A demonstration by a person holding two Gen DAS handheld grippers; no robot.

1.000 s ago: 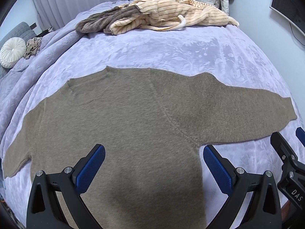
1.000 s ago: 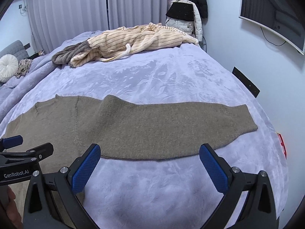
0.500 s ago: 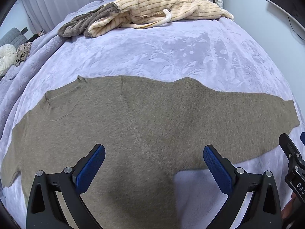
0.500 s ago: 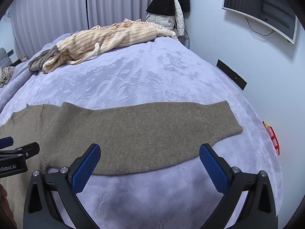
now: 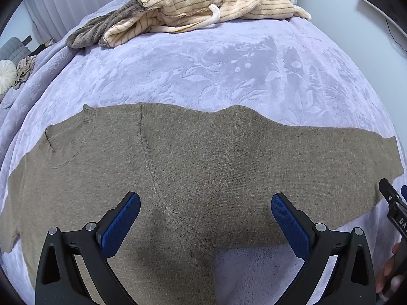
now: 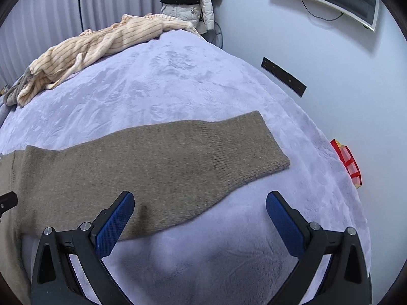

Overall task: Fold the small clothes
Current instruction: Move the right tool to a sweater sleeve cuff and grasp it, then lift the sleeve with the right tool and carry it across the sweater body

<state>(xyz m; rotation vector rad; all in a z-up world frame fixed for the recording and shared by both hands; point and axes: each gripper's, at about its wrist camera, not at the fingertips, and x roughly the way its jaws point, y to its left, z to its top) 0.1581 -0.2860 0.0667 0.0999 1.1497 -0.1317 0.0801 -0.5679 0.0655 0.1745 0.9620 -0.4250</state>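
Both grippers have drifted rightward along the brown sweater (image 5: 198, 167), which lies flat on the lavender bedspread (image 5: 229, 71). Soft, limp knit — best pinched at the ribbed cuff (image 6: 257, 150). Left gripper (image 5: 205, 216) hovers over the sweater's armpit, right gripper (image 6: 199, 213) over its sleeve edge — both spread wide, holding nothing.

Left gripper (image 5: 205, 214) spread wide with blue pads (image 5: 119, 225) well apart and nothing between them, right gripper (image 6: 199, 212) likewise wide open and empty, both angled forward and down, side by side, fingertips of a hand (image 5: 389, 272) at the right gripper's handle.
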